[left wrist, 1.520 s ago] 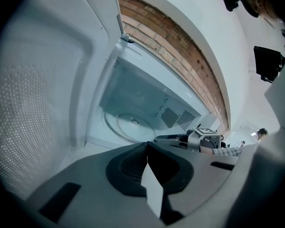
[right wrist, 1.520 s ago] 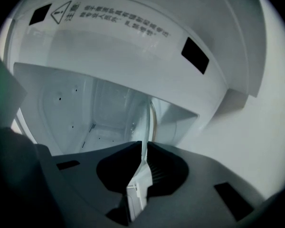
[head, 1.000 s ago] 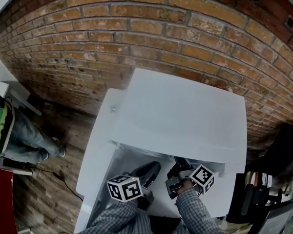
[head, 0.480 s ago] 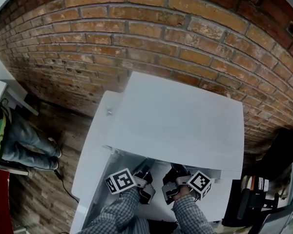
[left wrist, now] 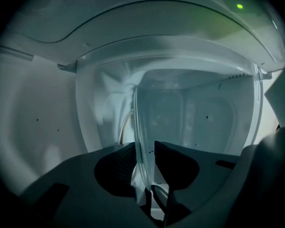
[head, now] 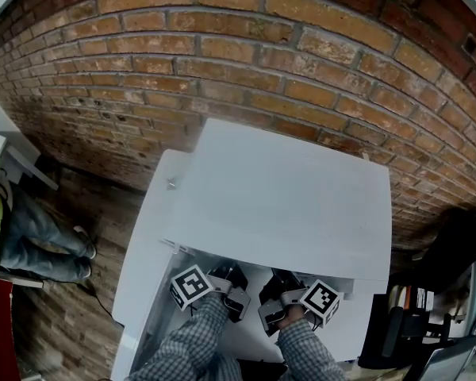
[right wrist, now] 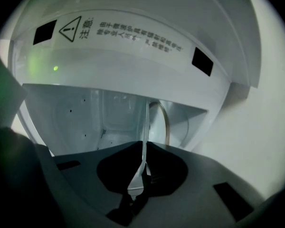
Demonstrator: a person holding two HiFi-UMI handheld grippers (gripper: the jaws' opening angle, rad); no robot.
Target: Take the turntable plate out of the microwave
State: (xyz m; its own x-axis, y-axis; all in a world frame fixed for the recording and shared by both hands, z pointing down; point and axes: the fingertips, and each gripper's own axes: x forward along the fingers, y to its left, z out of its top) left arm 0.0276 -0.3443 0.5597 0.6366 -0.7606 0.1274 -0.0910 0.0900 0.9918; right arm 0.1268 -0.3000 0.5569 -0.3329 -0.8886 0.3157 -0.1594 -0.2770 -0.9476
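Observation:
The clear glass turntable plate (left wrist: 194, 122) stands on edge in front of the white microwave cavity (left wrist: 47, 122). Each gripper pinches its rim. My left gripper (left wrist: 145, 146) is shut on the plate's edge, and my right gripper (right wrist: 145, 146) is shut on the plate (right wrist: 109, 118) from the other side. In the head view both grippers, left (head: 232, 286) and right (head: 271, 294), sit side by side at the front of the microwave (head: 285, 189), partly tucked under its top edge. The plate itself does not show from above.
A brick wall (head: 222, 46) rises right behind the microwave. A person's legs (head: 32, 236) stand at the far left on the wood floor. Dark clutter (head: 428, 316) fills the right edge. A brown roller ring (right wrist: 165, 122) shows inside the cavity, under a warning label (right wrist: 128, 32).
Both grippers have drawn closer together, and the left one now sits nearer the microwave's front edge. The head view has tipped slightly.

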